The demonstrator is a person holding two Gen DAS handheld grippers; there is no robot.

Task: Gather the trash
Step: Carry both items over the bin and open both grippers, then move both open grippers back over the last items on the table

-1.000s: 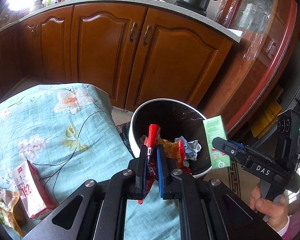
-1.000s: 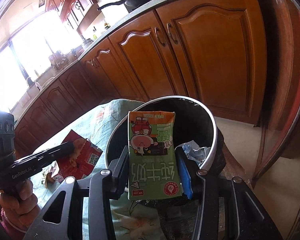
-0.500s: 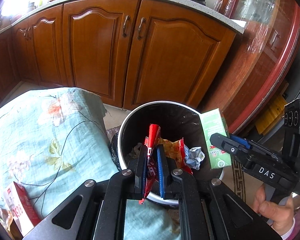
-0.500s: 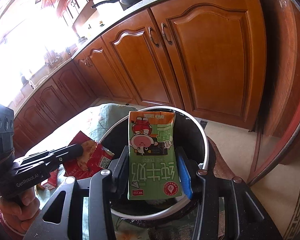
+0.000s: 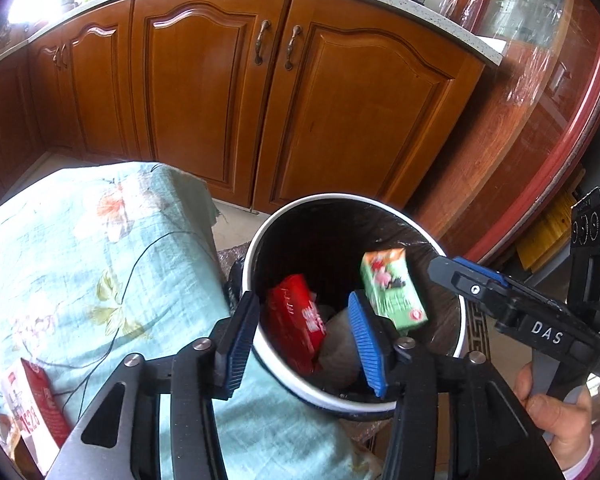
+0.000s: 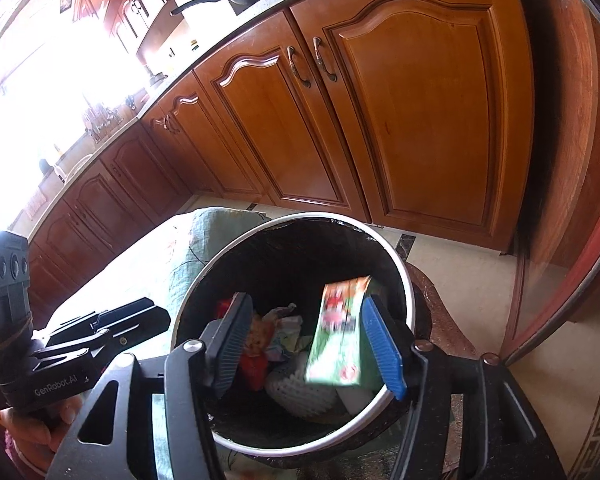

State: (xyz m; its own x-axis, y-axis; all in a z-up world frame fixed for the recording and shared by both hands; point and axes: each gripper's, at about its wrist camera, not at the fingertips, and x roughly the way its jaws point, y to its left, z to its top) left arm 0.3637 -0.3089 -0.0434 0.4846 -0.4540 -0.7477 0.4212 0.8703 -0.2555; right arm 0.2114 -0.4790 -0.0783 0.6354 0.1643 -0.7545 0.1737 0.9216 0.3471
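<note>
A white-rimmed bin (image 5: 249,268) with a black liner stands below both grippers. My left gripper (image 5: 302,338) hangs over its near rim, its jaws opening. A red wrapper (image 5: 296,328) lies loose between the blue pads and drops into the bin. My right gripper (image 6: 306,340) is over the bin (image 6: 400,276) too, jaws opening. A blurred green drink carton (image 6: 338,340) falls free between its pads, close to the right one. The left wrist view shows the carton (image 5: 392,288) in the bin mouth, clear of the right gripper (image 5: 454,270). The left gripper (image 6: 160,314) appears at the bin's left.
A table under a teal floral cloth (image 5: 100,260) adjoins the bin on the left, with a red and white carton (image 5: 32,404) on it. Wooden cabinets (image 5: 204,100) stand behind, and a glass-fronted cabinet (image 5: 540,100) to the right. Crumpled trash (image 6: 288,332) fills the bin bottom.
Both grippers moved over the bin, then opened. The red wrapper has slipped from the left jaws and the green carton from the right jaws; both are dropping into the bin.
</note>
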